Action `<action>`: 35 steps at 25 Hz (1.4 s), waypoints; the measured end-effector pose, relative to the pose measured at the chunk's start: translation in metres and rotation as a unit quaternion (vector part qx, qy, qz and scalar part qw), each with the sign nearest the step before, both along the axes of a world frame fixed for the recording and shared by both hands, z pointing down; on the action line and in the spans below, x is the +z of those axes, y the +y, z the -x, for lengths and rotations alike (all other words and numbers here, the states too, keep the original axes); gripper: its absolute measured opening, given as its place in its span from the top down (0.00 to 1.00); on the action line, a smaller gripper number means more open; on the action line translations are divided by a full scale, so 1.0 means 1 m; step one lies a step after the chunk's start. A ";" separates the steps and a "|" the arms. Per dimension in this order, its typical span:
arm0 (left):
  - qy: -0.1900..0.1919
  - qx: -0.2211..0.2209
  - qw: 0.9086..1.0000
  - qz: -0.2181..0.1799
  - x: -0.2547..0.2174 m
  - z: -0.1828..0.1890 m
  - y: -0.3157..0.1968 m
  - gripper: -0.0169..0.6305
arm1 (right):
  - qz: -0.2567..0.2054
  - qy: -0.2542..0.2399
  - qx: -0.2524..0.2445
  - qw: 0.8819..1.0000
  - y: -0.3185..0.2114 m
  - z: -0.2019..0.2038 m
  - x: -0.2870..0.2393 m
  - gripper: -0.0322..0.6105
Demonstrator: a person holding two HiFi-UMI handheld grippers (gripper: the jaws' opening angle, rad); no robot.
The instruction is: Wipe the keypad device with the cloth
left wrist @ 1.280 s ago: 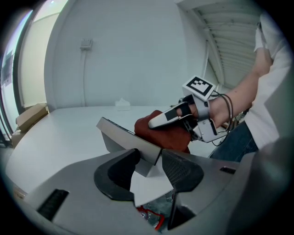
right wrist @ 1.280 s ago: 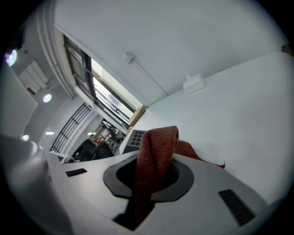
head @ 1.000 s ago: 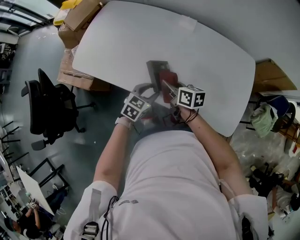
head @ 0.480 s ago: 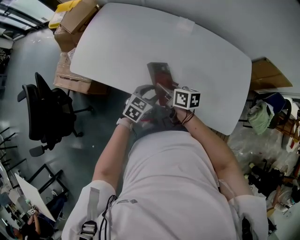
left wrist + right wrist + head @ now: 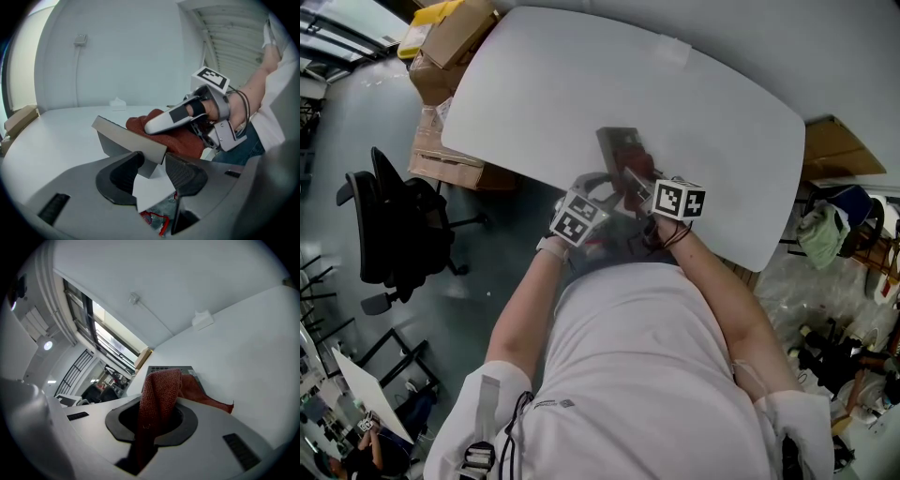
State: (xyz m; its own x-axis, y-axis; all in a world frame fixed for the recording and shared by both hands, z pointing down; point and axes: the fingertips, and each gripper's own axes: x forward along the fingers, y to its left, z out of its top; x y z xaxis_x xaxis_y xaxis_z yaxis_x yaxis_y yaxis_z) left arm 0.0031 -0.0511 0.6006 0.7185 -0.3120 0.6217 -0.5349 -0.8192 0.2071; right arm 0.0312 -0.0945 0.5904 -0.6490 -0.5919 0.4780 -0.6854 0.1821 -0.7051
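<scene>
White table (image 5: pixel 581 94) filled the middle of the head view, its rounded top bare except for a small white object (image 5: pixel 673 49) near the far edge. On the floor to the left stood a black office chair (image 5: pixel 394 225), with cardboard boxes (image 5: pixel 455 33) stacked past the table's far left corner. To the right, clutter lay beyond the table's edge.

Close to the near edge of the table sat the keypad device (image 5: pixel 619 141), a grey slab, with the red cloth (image 5: pixel 633 171) draped over its near half. The person's forearms reached in from below and hid the table edge under them.

In its own view the left gripper (image 5: pixel 152 166) had its jaws closed in on the device's near corner (image 5: pixel 126 138), a dark pad on each side of it, the slab tilted up. The right gripper (image 5: pixel 157 420) was clamped on a fold of the cloth (image 5: pixel 159 394), which trailed forward onto the device's key rows (image 5: pixel 161 369). From the left gripper view, the right gripper's white finger (image 5: pixel 164 121) lay on top of the cloth (image 5: pixel 183 140).
</scene>
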 end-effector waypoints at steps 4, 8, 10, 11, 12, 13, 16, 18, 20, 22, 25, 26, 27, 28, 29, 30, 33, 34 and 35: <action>-0.003 -0.001 1.000 0.003 0.000 -0.001 0.000 0.71 | 0.005 0.013 0.005 1.000 -0.005 -0.013 0.007 0.87; -0.007 -0.007 1.000 0.000 0.000 0.000 0.000 0.71 | 0.009 0.018 0.001 1.000 -0.006 -0.016 0.014 0.87; -0.008 -0.011 1.000 0.000 0.000 0.000 -0.001 0.71 | 0.013 0.023 -0.001 1.000 -0.007 -0.020 0.020 0.87; -0.010 -0.012 1.000 0.000 -0.001 -0.001 -0.001 0.71 | 0.016 0.026 -0.002 1.000 -0.008 -0.022 0.023 0.87; -0.012 -0.014 1.000 0.000 -0.001 -0.001 -0.001 0.71 | 0.019 0.028 -0.003 0.999 -0.008 -0.024 0.026 0.87; -0.014 -0.015 1.000 0.000 -0.001 -0.001 0.000 0.71 | 0.021 0.029 -0.003 0.999 -0.009 -0.026 0.029 0.87; -0.021 -0.021 1.000 -0.001 0.000 0.000 0.001 0.71 | 0.022 0.038 -0.003 0.999 -0.012 -0.032 0.036 0.87; -0.025 -0.028 0.999 -0.001 0.000 0.001 0.000 0.71 | 0.019 0.047 -0.001 0.999 -0.016 -0.037 0.037 0.87; -0.029 -0.033 0.999 0.000 0.000 0.000 0.000 0.71 | 0.021 0.051 0.002 0.998 -0.018 -0.043 0.040 0.87; -0.034 -0.037 0.999 -0.001 0.000 0.000 0.000 0.71 | 0.024 0.054 0.003 0.998 -0.018 -0.046 0.043 0.87; -0.037 -0.043 0.998 -0.002 -0.001 0.000 0.000 0.71 | 0.025 0.058 0.004 0.998 -0.020 -0.049 0.047 0.87; -0.038 -0.045 0.998 -0.002 -0.001 0.000 0.000 0.71 | 0.027 0.061 0.005 0.998 -0.021 -0.051 0.049 0.87; -0.038 -0.047 0.998 -0.002 -0.001 0.000 0.000 0.71 | 0.028 0.064 0.006 0.997 -0.022 -0.053 0.051 0.87; -0.038 -0.049 0.998 -0.002 -0.001 0.000 -0.001 0.71 | 0.032 0.068 0.008 0.997 -0.023 -0.056 0.054 0.87; -0.037 -0.052 0.998 -0.003 0.000 0.001 -0.001 0.71 | 0.036 0.068 0.011 0.997 -0.024 -0.058 0.057 0.87; -0.036 -0.055 0.998 -0.003 0.000 0.002 -0.001 0.71 | 0.040 0.066 0.014 0.997 -0.025 -0.060 0.059 0.87; -0.034 -0.063 0.997 -0.004 0.000 0.004 0.000 0.71 | 0.047 0.055 0.022 0.997 -0.027 -0.063 0.063 0.87; -0.034 -0.064 0.997 -0.004 0.000 0.005 0.000 0.70 | 0.048 0.053 0.024 0.997 -0.027 -0.064 0.065 0.87; -0.032 -0.065 0.997 -0.004 0.000 0.006 0.000 0.70 | 0.049 0.052 0.026 0.997 -0.027 -0.066 0.066 0.87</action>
